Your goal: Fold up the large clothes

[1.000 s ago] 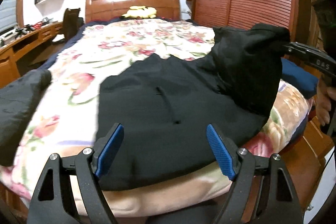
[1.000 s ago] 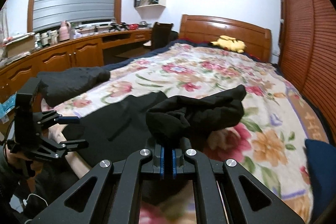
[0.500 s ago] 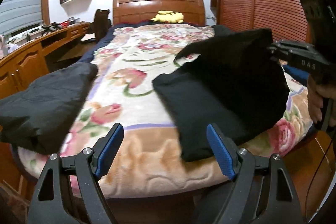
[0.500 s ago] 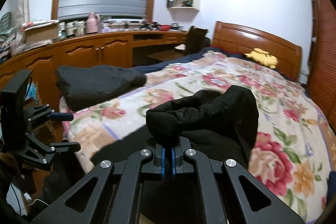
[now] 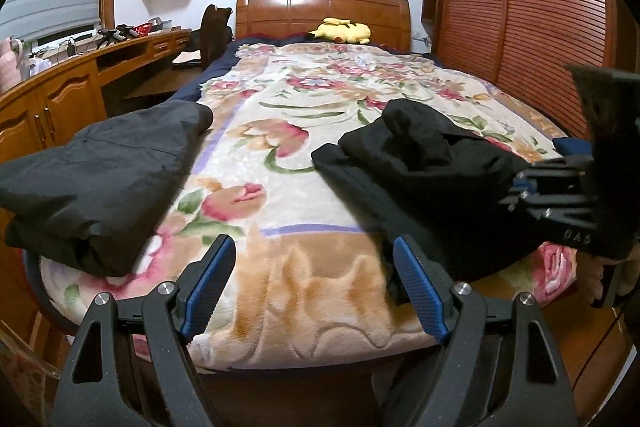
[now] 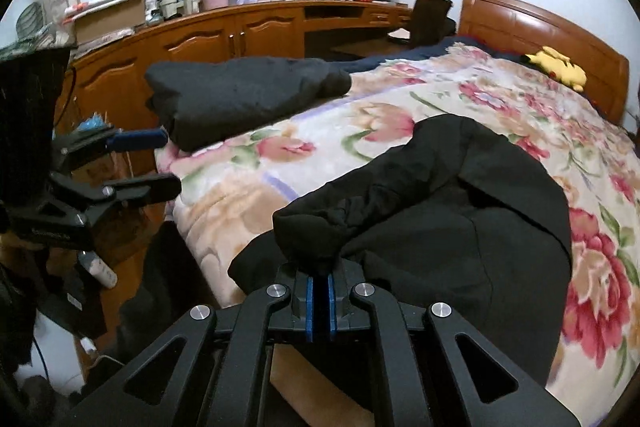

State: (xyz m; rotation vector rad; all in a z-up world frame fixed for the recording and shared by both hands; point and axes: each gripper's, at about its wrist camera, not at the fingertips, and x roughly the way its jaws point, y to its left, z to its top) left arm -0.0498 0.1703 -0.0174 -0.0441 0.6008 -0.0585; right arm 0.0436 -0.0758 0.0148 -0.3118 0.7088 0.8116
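A black garment [image 5: 420, 179] lies partly doubled over on the floral blanket [image 5: 280, 99], near the bed's foot on the right. My right gripper [image 6: 319, 281] is shut on a bunched fold of that black garment [image 6: 460, 211], low over the bed's near edge. It also shows at the right edge of the left wrist view as the right gripper [image 5: 520, 187]. My left gripper [image 5: 316, 275] stands open over bare blanket, left of the garment, with nothing between its fingers. In the right wrist view the left gripper [image 6: 170, 161] hangs off the bed's corner.
A second dark garment [image 5: 100, 179], folded, lies on the bed's left corner. A yellow plush toy [image 5: 344, 31] rests by the wooden headboard [image 5: 320, 11]. Wooden cabinets [image 6: 240, 35] and a chair [image 6: 430, 15] line the left side, slatted wardrobe doors [image 5: 520, 7] the right.
The right gripper has carried the garment's fold across and down toward the bed's near edge. The left gripper has swung left, off the garment to over bare blanket, staying open.
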